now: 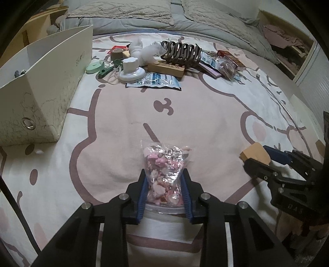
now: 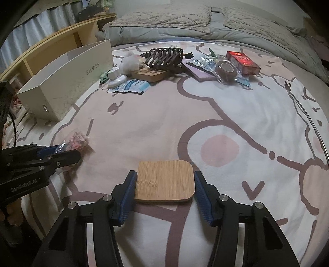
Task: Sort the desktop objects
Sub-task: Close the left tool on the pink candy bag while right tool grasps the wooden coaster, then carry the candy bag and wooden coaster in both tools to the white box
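My left gripper point(image 1: 164, 174) is shut on a clear zip bag of pink bits point(image 1: 164, 174), held low over the blanket; it also shows in the right wrist view point(image 2: 76, 140). My right gripper point(image 2: 164, 174) grips a square bamboo coaster point(image 2: 165, 181) by its two side edges; the coaster also shows in the left wrist view point(image 1: 255, 155). A cream storage box point(image 1: 41, 82) stands open at the left, also in the right wrist view point(image 2: 67, 82). A pile of small objects lies at the far side: a brown claw hair clip point(image 1: 181, 53), a white knob point(image 1: 131, 68), a blue-white packet point(image 1: 154, 81).
The surface is a pink and white cartoon blanket point(image 2: 185, 115) on a bed. Grey pillows and duvet point(image 1: 154, 16) lie behind the pile. Red boxes point(image 2: 242, 61) and a brown tape roll point(image 2: 226, 68) sit at the pile's right. Wooden shelves point(image 2: 61, 41) stand left.
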The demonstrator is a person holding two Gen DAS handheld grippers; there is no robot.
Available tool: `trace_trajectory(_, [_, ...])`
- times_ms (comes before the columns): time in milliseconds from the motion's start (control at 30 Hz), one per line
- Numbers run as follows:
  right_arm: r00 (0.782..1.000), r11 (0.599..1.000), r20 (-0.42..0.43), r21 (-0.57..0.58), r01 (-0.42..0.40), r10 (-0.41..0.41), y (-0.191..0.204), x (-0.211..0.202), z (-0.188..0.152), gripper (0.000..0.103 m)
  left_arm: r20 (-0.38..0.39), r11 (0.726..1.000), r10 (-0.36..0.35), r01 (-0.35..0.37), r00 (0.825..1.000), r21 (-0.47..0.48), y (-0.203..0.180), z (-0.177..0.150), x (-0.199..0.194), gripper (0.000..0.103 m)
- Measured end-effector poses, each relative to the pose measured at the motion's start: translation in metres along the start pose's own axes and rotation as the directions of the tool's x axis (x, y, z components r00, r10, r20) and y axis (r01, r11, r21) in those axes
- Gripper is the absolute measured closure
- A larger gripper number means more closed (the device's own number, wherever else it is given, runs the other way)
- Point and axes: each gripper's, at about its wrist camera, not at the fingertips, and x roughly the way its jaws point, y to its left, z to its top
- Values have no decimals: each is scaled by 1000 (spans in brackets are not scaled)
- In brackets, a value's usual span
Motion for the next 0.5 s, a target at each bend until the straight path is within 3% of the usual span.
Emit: trace_trajectory(500, [999, 1000, 30, 6, -13, 13, 14, -10, 13, 47, 68, 998, -13, 17, 998, -54, 11, 15, -18, 75])
